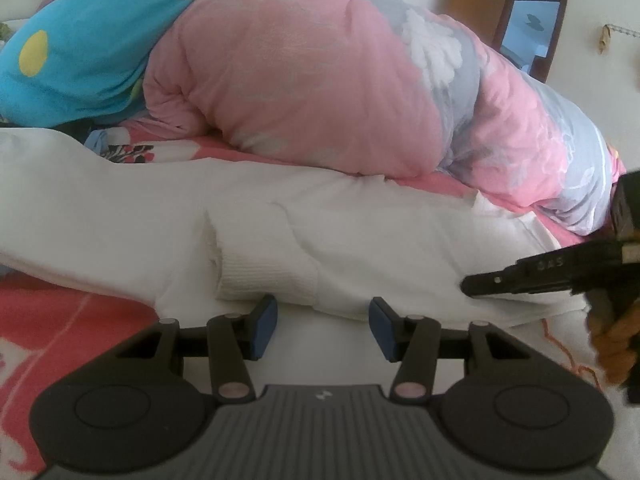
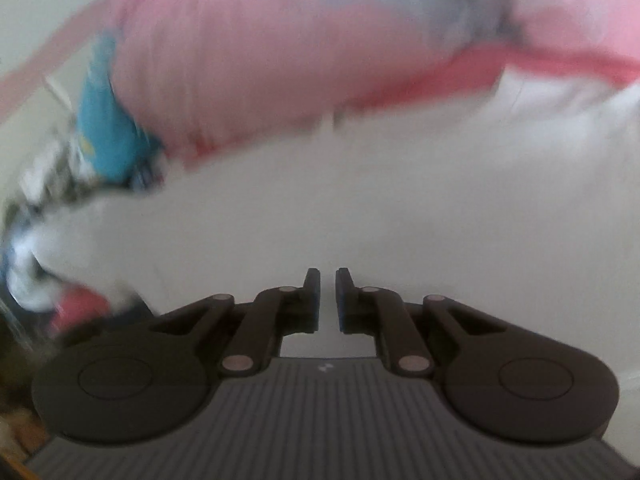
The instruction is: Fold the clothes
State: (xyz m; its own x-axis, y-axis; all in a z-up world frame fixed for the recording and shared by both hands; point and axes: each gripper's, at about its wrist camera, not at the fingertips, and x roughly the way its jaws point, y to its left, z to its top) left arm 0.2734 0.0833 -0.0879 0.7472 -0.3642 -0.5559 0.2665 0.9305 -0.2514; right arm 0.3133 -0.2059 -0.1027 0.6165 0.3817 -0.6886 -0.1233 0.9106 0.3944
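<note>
White garment [image 1: 280,220] is lying spread across the bed at twelve o'clock of the left tool [image 1: 323,322], which is hovering half spread and gripping nothing, while the right tool [image 2: 328,294], nearly pressed together and empty, is sweeping over it, folding barely begun.

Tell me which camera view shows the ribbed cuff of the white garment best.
The left wrist view. There the ribbed cuff is sharp, lying folded on the white garment just beyond the left gripper. The right wrist view is motion-blurred: the garment is only a pale smear, and no cuff can be made out.
</note>
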